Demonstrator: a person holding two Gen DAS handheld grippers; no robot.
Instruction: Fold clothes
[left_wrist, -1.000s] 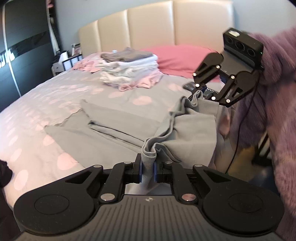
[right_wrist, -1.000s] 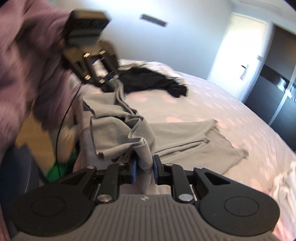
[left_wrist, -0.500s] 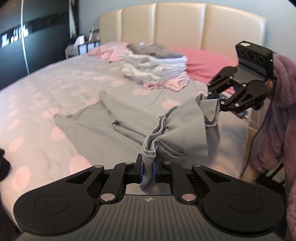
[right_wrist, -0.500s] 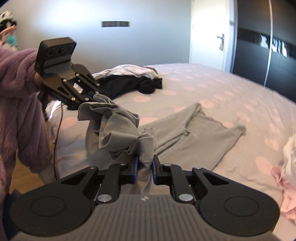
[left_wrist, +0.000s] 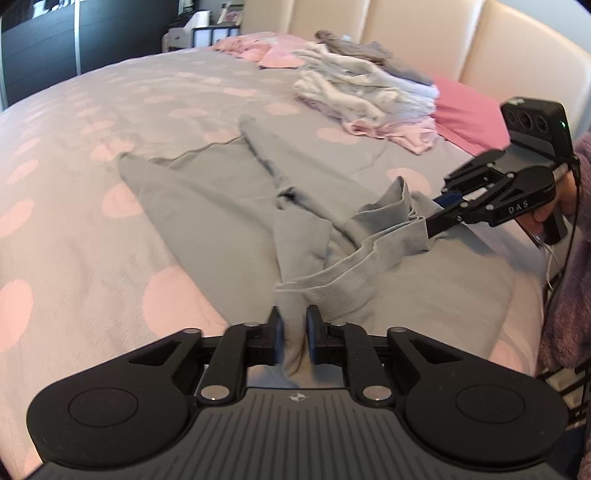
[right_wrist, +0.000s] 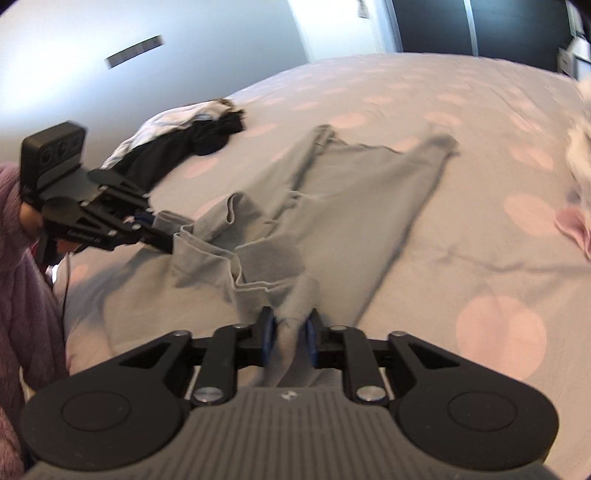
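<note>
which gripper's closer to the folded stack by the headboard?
Right. The right gripper sits on the folded stack's side of the grey garment; the left gripper is toward the dark clothes pile.

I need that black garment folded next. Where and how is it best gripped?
Judging from the right wrist view, take the black garment at its dark end lying bare on the bedspread, coming from the bed's middle; a white garment lies along its other side.

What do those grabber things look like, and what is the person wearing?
Both are black, with two round discs, silver screws, a ribbed grey top and blue pads. The right gripper carries a box with three lenses, a green light, "DAS" lettering and a black cable. The sleeve is fluffy purple.
</note>
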